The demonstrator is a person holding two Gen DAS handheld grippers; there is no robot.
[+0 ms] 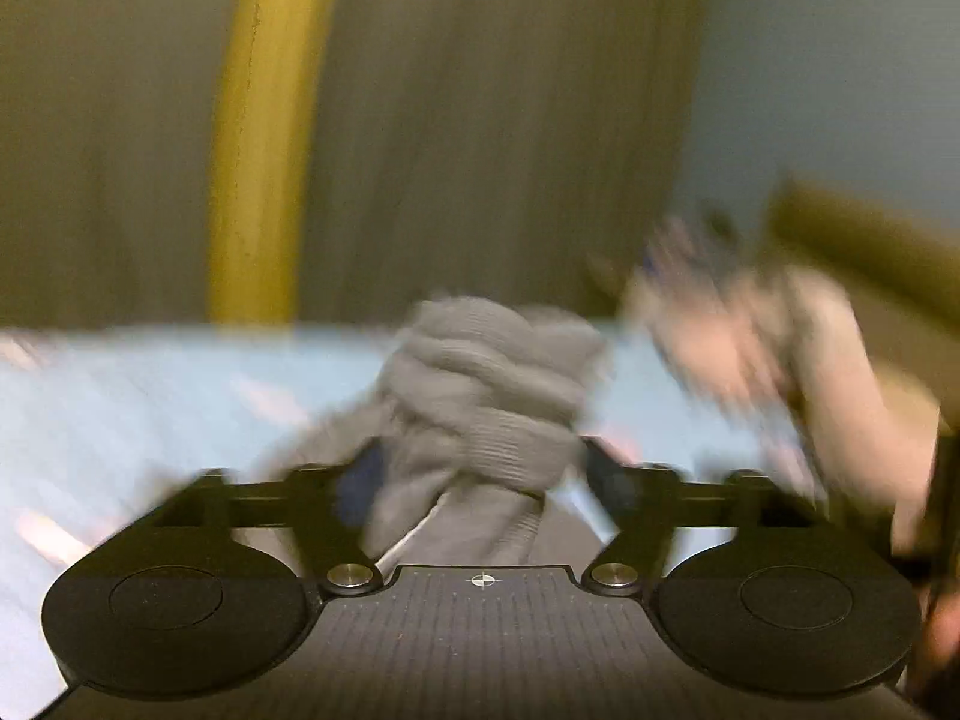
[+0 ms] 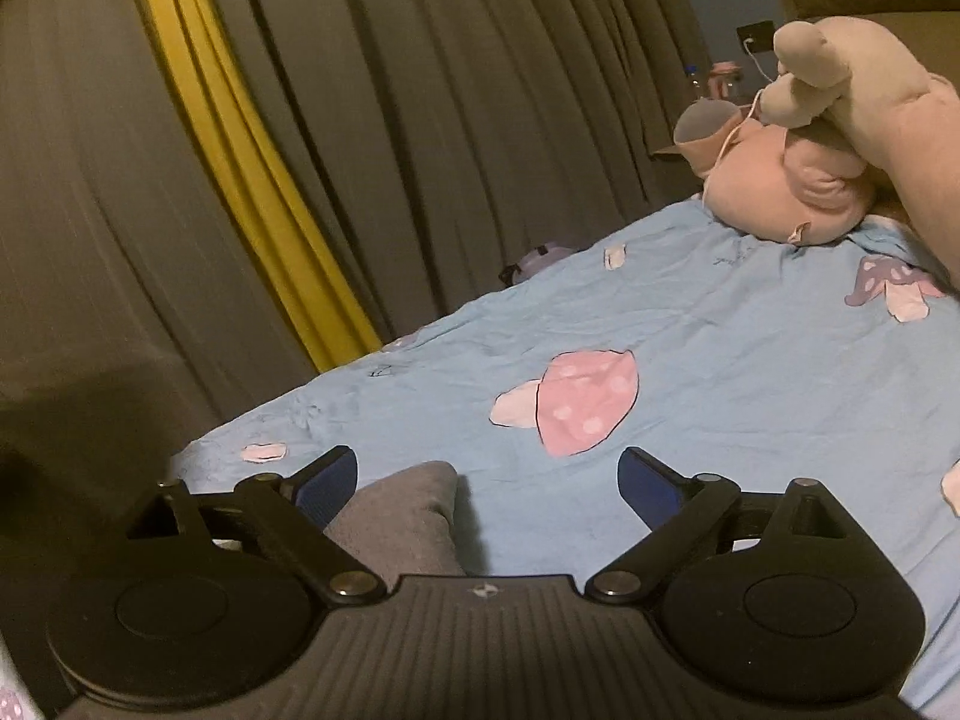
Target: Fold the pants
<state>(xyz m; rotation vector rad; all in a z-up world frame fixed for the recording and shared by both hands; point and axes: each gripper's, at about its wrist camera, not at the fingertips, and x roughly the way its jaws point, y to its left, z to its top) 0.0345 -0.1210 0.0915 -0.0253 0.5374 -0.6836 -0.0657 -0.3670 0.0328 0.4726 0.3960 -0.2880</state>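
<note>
In the left wrist view, which is badly smeared, a thick bunch of the grey pants [image 1: 486, 396] with a ribbed band fills the space between the wide-set jaws of my left gripper [image 1: 480, 456]. The cloth reaches past the fingertips and runs back toward the gripper body. The blur hides whether the pads press on it. My right gripper [image 2: 486, 462] hovers open over the blue bedsheet [image 2: 720, 360]. A grey end of the pants [image 2: 402, 510] lies just inside its left finger [image 2: 327, 480], and the right finger stands clear of it.
The sheet has pink mushroom prints [image 2: 570, 408]. A pink plush toy [image 2: 780, 186] lies at the far right of the bed, smeared in the left wrist view [image 1: 750, 348]. Grey curtains with a yellow stripe [image 2: 240, 168] hang behind the bed. Bottles [image 2: 714, 81] stand beyond the toy.
</note>
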